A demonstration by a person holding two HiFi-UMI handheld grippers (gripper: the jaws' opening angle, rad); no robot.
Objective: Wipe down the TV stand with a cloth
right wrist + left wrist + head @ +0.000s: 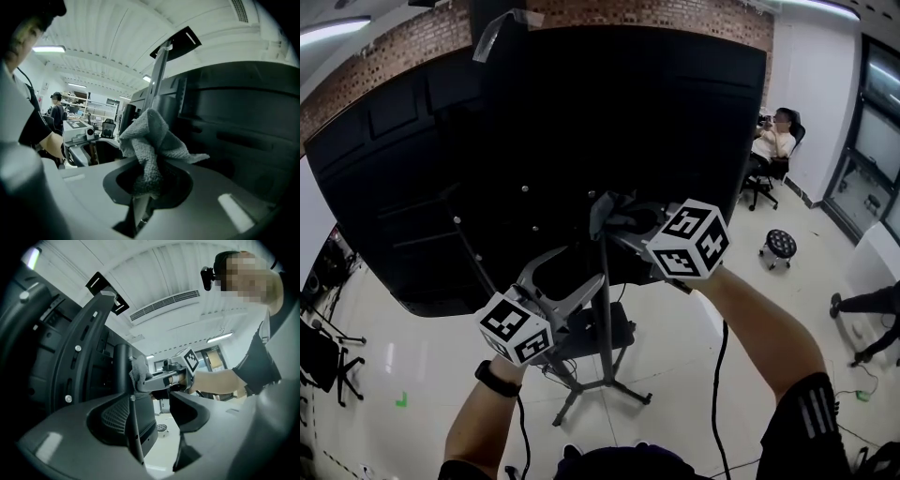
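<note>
A grey cloth (150, 140) is bunched in my right gripper (145, 187), which is shut on it. In the head view that cloth (602, 211) presses against the top of the TV stand's pole (606, 337), just under the big black TV back (534, 141). The right gripper (614, 220) comes in from the right. My left gripper (581, 267) sits lower left, open, its jaws spread beside the pole. The left gripper view looks up between its own open jaws (159, 427) at the pole (123, 366) and the cloth (138, 371).
The stand's splayed legs (609, 389) and a black box (586, 337) sit on the pale floor below. A round stool (779, 246) and a seated person (773, 141) are at the back right. Another person's legs (872, 305) are at the right edge. Cables trail across the floor.
</note>
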